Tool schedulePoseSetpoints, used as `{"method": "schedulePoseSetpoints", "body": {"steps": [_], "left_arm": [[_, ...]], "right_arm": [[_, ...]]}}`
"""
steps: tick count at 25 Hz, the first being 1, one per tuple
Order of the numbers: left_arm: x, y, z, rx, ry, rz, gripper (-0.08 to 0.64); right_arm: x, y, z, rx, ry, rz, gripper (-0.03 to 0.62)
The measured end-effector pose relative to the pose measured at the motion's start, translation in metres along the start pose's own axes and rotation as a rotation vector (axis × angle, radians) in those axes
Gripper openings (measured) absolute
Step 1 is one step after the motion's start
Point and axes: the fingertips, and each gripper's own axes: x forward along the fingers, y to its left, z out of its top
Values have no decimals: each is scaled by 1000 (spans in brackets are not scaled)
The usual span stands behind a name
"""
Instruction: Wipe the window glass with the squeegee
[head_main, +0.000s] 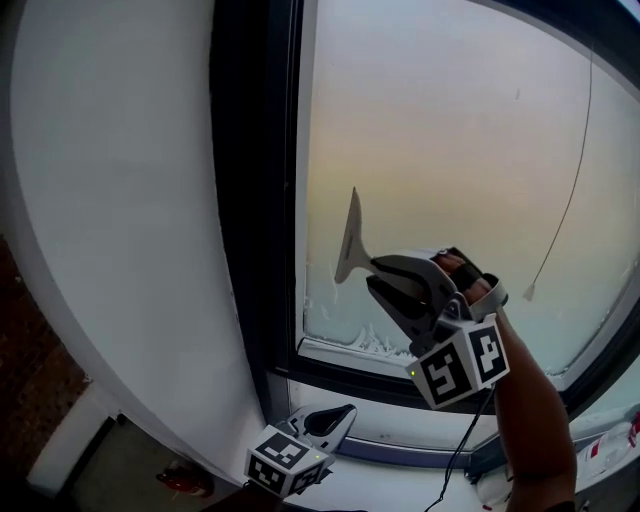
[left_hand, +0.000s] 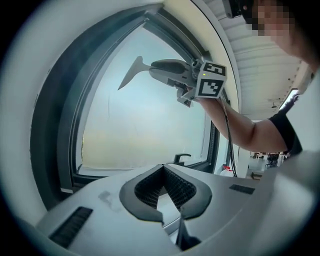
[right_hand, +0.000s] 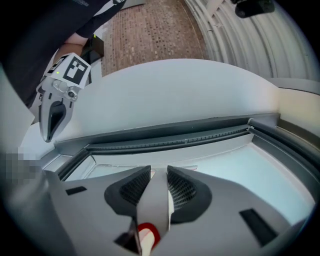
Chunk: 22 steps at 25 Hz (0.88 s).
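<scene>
Squeegee (head_main: 351, 238) is clamped by its handle in the right gripper (head_main: 373, 273) fingers (right_hand: 134, 189) at frame centre. Its blade stands upright ahead of them, against the window glass (head_main: 450, 150) near the left edge. Left gripper (head_main: 343, 412), lower centre, has its fingers closed and empty.

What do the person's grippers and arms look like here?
The left gripper and right gripper are grey beak-shaped shells with dark ribbed pads; each carries a white cube of black square markers. A black cable hangs from the right one. The person wears a black short sleeve.
</scene>
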Motion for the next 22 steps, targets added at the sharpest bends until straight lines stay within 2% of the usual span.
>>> {"method": "schedulePoseSetpoints", "body": {"steps": [5, 9, 14, 22], "left_arm": [[-13, 20, 22, 8, -54, 24, 0], [-24, 29, 28, 9, -75, 40, 0], [-28, 34, 27, 8, -85, 39, 0], [-14, 21, 26, 18, -76, -12, 0]], "right_arm": [[48, -45, 13, -38, -6, -10, 95], [68, -60, 17, -87, 12, 7, 95], [71, -64, 19, -93, 20, 20, 95], [50, -66, 1, -63, 53, 23, 94]]}}
